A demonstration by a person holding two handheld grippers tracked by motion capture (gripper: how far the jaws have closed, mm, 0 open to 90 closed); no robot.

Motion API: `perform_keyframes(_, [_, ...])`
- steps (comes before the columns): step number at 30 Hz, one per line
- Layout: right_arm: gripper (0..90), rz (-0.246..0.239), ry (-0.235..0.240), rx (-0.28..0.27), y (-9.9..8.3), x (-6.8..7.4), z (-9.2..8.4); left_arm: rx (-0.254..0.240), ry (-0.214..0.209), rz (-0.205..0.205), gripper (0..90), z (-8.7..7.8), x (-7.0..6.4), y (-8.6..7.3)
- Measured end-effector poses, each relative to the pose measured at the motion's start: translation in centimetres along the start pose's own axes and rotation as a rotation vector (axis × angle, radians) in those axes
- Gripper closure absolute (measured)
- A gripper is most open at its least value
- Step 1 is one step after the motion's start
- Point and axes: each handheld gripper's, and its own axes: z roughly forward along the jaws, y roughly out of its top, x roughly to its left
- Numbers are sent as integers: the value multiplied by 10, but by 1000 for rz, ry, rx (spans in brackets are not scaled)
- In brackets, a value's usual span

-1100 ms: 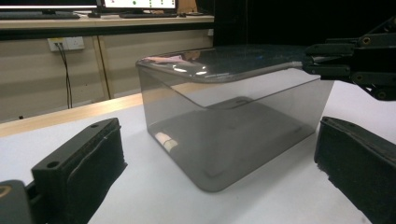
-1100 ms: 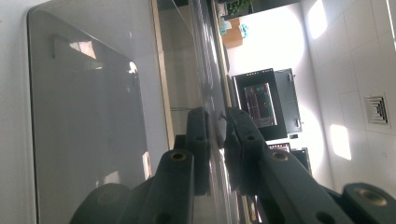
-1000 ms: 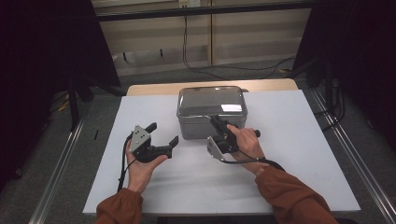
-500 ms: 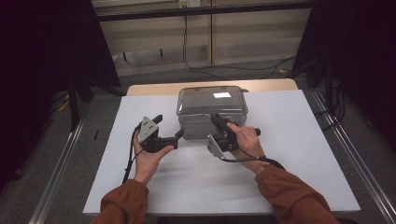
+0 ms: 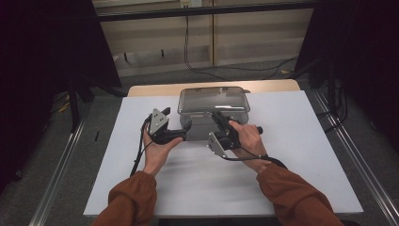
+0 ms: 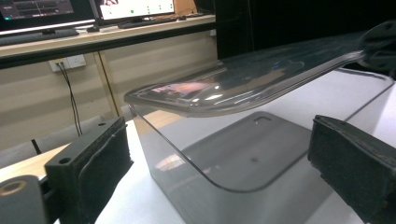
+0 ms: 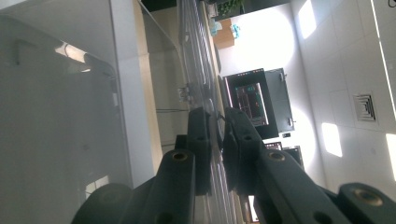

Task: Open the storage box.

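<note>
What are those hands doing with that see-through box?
A person at a white table is opening a clear plastic box. The right gripper has its jaws shut on the front edge of the lid and holds that edge tilted up off the box. The left gripper has its jaws open, one on each side of the box's near corner, and they are not pressing on it yet.
</note>
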Motion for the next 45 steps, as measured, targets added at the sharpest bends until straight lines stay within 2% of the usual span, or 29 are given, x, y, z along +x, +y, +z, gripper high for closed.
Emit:
perform_keyframes(2, [815,-1,-1,-1,0,-1,0,-8,10,-23,61,5,3,0])
perform_keyframes(5, [815,5,-3,-2,0,-1,0,-17,29,8,84,10,9,1])
perform_keyframes(8, [815,6,-4,-4,0,-2,1,-18,38,1,92,15,14,1])
perform_keyframes(11, [815,7,-3,-3,-1,-2,0,-41,52,5,108,17,15,1])
perform_keyframes(14, [815,3,0,0,0,-1,0,-47,43,-3,147,18,14,-1])
perform_keyframes(16, [814,2,2,0,0,-1,0,-42,29,15,161,19,12,-1])
perform_keyframes(17, [813,6,1,2,0,0,0,-36,35,27,180,19,10,-1])
perform_keyframes(19, [812,7,0,-1,0,0,0,-31,25,23,182,20,9,-2])
perform_keyframes(24, [807,15,5,-3,-2,2,-2,-51,29,49,259,20,4,0])
perform_keyframes(27, [807,16,11,-3,-3,6,-2,-56,38,96,273,19,4,1])
perform_keyframes(32, [801,15,18,-9,-3,8,-1,-63,29,117,377,20,4,0])
perform_keyframes(34, [797,21,22,-10,-3,8,-2,-73,27,114,407,20,4,1])
perform_keyframes(41, [725,106,36,-20,-7,3,0,-81,27,115,424,20,4,1])
perform_keyframes(45, [607,230,71,-19,-12,-3,0,-80,27,110,426,19,4,2])
